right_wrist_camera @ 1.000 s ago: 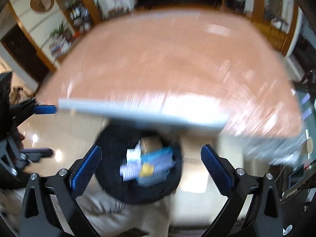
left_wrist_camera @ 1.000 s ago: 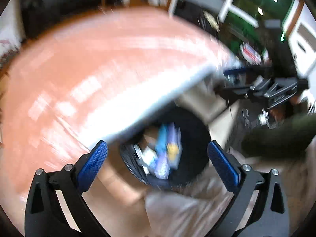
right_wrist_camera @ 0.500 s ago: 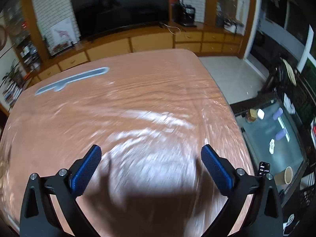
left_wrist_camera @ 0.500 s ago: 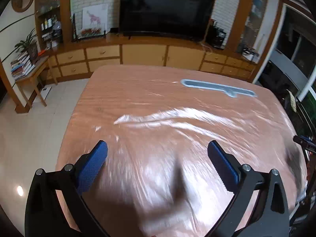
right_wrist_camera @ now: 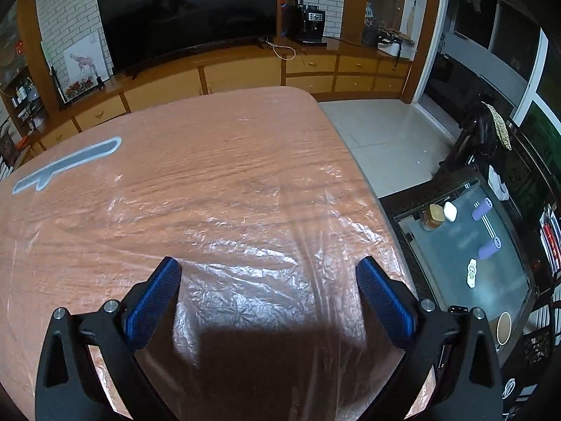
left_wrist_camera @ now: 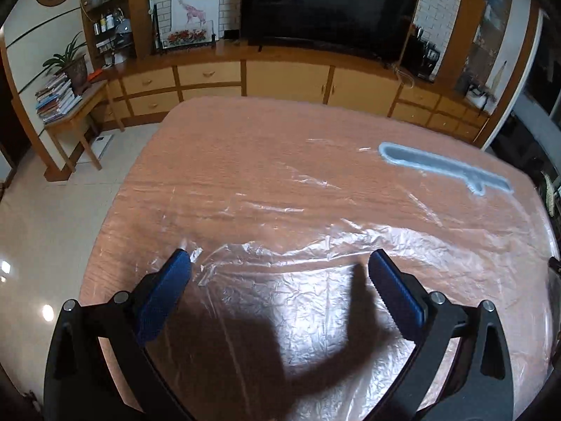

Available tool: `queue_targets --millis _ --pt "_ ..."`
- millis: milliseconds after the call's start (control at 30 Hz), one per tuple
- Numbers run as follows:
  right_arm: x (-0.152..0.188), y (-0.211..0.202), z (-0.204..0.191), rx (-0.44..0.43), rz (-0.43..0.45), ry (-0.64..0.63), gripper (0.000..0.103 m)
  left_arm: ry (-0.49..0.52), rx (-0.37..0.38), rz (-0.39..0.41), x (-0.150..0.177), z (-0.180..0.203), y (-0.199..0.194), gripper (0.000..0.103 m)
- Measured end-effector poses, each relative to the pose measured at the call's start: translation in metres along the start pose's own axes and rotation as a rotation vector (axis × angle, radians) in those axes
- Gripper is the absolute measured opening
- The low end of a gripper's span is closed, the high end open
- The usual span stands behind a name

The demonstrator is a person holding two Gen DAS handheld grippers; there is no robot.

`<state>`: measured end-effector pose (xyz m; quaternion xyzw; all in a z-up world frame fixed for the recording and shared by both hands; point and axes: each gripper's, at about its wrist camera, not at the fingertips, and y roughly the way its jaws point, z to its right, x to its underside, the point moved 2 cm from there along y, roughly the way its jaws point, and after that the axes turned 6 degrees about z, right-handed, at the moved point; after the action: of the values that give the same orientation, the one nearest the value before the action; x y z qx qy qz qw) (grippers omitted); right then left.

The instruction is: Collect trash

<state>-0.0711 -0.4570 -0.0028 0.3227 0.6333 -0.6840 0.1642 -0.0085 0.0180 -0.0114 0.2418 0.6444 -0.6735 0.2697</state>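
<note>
A wooden table (left_wrist_camera: pixel 245 161) covered by a crinkled clear plastic sheet (left_wrist_camera: pixel 315 245) fills both views. No loose trash shows on it. My left gripper (left_wrist_camera: pixel 278 270) is open and empty above the near part of the table. My right gripper (right_wrist_camera: pixel 268 273) is open and empty over the table's near right part (right_wrist_camera: pixel 228 175). The plastic sheet also shows in the right wrist view (right_wrist_camera: pixel 263 245). The trash bin is out of view.
A grey-blue inset strip (left_wrist_camera: pixel 445 170) lies in the tabletop at the far side, also in the right wrist view (right_wrist_camera: pixel 66 165). A TV cabinet (left_wrist_camera: pixel 287 77) stands behind the table. A glass side table (right_wrist_camera: pixel 466 242) with small items is on the floor to the right.
Both grippers have swung up from over the black trash bin below the table edge to above the tabletop. The bin has left both views. Both stay open and empty.
</note>
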Motion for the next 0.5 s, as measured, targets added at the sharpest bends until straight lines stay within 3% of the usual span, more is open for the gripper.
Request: queue_targets --millis 133,500 --pt "-0.0012 0.0008 0.0003 0.003 -0.001 -0.003 0.099 0.031 -0.046 -0.02 -0.0007 0.0025 0.0058 0.102" --pt "-0.0007 0.0001 -0.0008 0.003 -0.001 -0.002 0.099 0.023 -0.046 -0.022 -0.0034 -0.0004 0.0075 0.102"
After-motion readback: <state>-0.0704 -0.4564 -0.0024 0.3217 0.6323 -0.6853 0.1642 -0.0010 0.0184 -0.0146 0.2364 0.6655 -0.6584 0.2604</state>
